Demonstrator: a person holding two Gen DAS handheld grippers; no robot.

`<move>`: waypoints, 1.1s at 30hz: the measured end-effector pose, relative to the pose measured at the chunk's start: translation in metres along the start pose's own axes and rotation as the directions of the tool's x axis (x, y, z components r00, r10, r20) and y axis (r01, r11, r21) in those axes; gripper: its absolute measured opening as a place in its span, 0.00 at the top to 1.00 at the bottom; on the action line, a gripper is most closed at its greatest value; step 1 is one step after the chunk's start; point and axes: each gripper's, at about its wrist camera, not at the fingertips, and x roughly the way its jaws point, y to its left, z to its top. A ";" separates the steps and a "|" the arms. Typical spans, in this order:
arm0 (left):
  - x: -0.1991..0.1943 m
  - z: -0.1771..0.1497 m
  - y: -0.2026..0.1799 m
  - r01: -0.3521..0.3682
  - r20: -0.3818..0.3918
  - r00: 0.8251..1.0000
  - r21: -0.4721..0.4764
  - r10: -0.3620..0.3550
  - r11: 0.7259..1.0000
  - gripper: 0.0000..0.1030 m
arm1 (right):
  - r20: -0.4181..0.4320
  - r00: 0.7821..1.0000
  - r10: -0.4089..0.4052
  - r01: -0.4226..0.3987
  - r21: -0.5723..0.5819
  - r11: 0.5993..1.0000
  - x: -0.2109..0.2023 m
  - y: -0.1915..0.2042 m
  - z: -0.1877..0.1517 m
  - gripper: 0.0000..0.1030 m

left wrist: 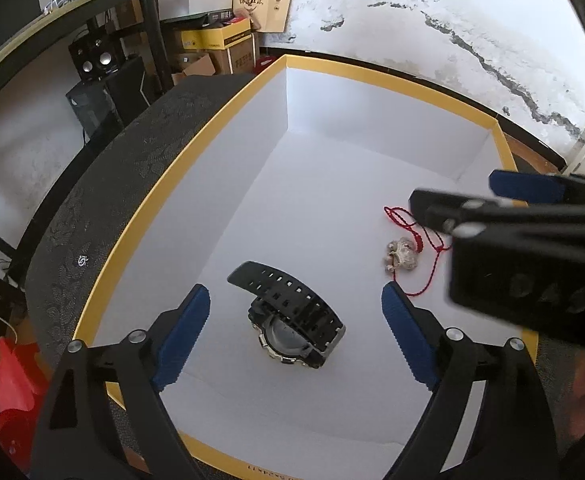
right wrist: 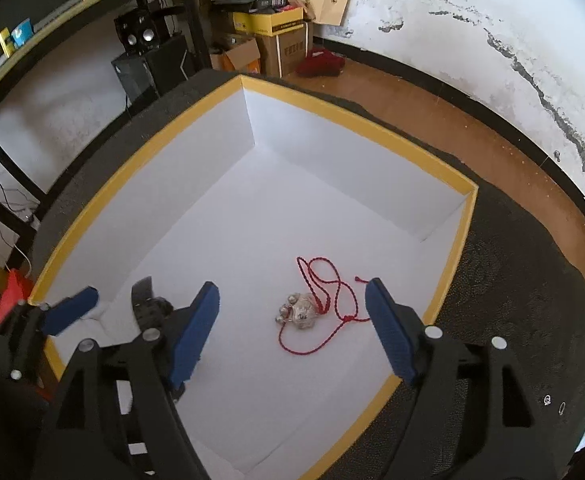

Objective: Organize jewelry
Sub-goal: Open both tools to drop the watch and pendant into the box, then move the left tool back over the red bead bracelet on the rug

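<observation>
Both tools gape wide, holding nothing, over a yellow-rimmed white box (right wrist: 458, 236). The left tool (left wrist: 296, 312) brackets a black watch (left wrist: 292, 320); the right tool (right wrist: 292, 300) brackets a red-corded pendant (right wrist: 300, 312), bare floor beyond.

Chunky black digital wristwatch with perforated rubber strap (left wrist: 292, 320) lying on its side on the box floor, silvery, seemingly metal pendant on looped red cord (right wrist: 302, 310) lying just beside it, apart
</observation>
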 end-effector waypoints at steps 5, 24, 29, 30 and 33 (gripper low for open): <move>-0.010 -0.002 0.001 0.017 0.020 1.000 -0.031 -0.017 0.999 0.13 | 0.047 0.999 0.002 -0.003 0.023 1.000 -0.038 -0.018 -0.012 0.28; -0.071 -0.035 -0.109 0.149 0.023 0.988 0.127 -0.154 0.981 0.06 | 0.106 0.960 -0.258 0.212 0.325 0.922 -0.165 -0.189 -0.197 0.19; -0.072 -0.057 -0.185 0.196 -0.005 0.979 0.259 -0.202 0.946 0.06 | 0.069 0.955 -0.288 0.237 0.403 0.884 -0.164 -0.234 -0.238 0.19; -0.071 -0.062 -0.197 0.198 -0.011 0.979 0.286 -0.204 0.938 0.06 | 0.062 0.954 -0.293 0.242 0.417 0.876 -0.163 -0.243 -0.246 0.19; -0.063 -0.075 -0.237 0.202 -0.033 0.978 0.357 -0.204 0.912 0.06 | 0.051 0.949 -0.310 0.260 0.427 0.866 -0.161 -0.255 -0.256 0.19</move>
